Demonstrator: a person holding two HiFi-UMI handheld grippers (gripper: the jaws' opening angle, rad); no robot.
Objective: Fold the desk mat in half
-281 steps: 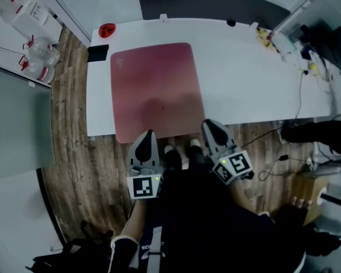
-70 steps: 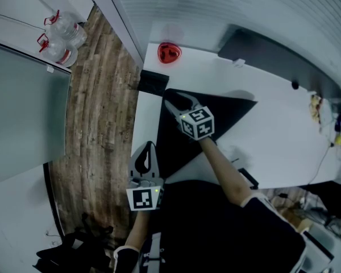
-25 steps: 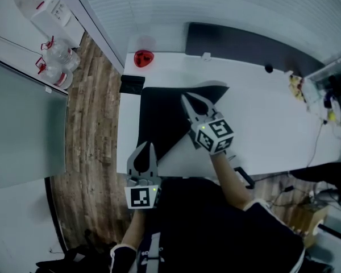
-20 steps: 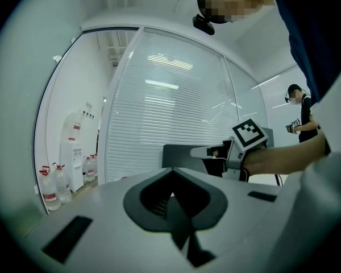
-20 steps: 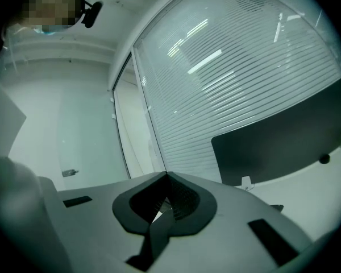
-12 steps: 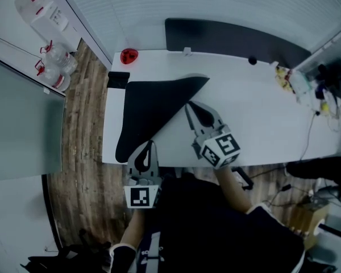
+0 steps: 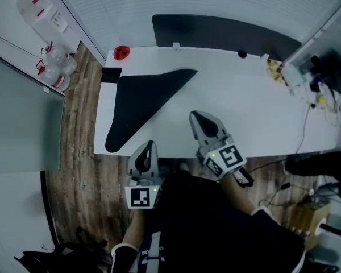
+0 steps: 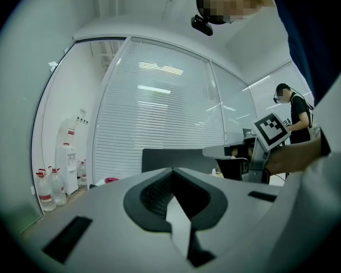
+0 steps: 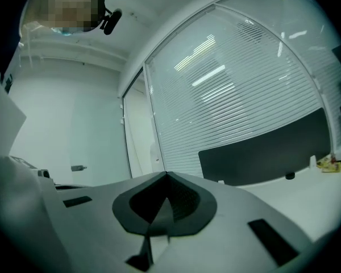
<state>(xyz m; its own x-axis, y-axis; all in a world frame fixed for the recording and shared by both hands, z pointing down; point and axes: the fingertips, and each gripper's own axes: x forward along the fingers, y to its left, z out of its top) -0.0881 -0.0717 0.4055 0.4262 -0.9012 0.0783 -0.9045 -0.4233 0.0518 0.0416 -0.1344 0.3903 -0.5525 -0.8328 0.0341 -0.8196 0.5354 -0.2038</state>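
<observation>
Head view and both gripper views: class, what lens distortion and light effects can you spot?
Head view: fisheye bows the desk edge; desk mat reads flat black. Left gripper view: dark round vignette, ceiling lights reflect on the blinds. Right gripper view: blinds curve strongly.

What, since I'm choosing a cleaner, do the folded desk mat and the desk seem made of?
Desk mat: matte black, thin and pliable, lying folded flat; possibly rubber or faux leather. Desk: hard, smooth white top with slight sheen; probably laminate.
</observation>
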